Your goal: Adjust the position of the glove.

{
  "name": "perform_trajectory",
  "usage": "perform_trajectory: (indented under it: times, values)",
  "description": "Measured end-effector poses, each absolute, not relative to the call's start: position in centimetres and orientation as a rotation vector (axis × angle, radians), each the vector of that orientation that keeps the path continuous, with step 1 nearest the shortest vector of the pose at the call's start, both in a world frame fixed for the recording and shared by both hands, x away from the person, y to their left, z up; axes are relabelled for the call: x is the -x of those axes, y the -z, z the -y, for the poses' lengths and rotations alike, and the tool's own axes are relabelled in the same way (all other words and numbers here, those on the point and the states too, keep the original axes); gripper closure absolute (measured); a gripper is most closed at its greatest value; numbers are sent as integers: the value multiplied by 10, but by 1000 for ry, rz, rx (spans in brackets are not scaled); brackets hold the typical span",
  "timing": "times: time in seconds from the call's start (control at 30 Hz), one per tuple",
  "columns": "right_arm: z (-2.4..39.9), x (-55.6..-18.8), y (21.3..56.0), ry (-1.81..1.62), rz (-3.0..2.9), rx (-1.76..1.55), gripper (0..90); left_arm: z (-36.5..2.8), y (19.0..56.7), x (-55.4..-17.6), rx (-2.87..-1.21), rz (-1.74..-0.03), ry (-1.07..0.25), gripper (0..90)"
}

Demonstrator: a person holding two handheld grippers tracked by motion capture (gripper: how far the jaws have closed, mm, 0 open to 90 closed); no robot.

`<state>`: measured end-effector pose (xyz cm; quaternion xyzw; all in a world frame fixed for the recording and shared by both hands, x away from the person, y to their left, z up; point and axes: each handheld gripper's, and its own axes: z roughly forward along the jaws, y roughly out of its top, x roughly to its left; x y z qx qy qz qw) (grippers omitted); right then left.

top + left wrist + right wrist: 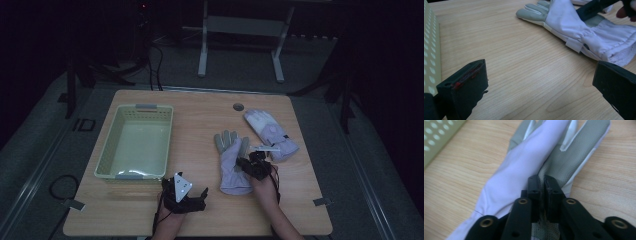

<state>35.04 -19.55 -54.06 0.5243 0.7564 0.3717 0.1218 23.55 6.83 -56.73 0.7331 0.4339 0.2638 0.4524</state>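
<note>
Black right tool (543, 182) has brass-ringed screw holes; left tool (186, 192) carries a grey 3-cornered plate.

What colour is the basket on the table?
Pale green basket, perforated walls; clearest in the high view.

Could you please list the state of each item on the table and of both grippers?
Near glove: flat, palm side partly up.
Far glove: lying flat, untouched.
Basket: upright, empty.
Left gripper: open, holding nothing.
Right gripper: jaws nearly together, over the near glove.
</note>
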Motion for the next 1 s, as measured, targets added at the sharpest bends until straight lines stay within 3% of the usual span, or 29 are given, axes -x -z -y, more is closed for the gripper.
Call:
perform_trajectory:
  times: [0.43, 0.67, 0.8, 1.0]
  values:
    - [216, -353, 524, -1098, -2190, -1432, 552, -68, 567, -235, -1811, -1070, -653, 0]
    - [246, -366, 503, -1069, -2165, -1414, 556, -68, 567, -236, -1814, -1072, -652, 0]
    - [261, -375, 493, -1047, -2167, -1370, 490, -68, 567, -236, -1815, -1073, -652, 0]
    - [282, -386, 486, -1008, -2144, -1331, 471, -68, 567, -236, -1814, -1074, -647, 0]
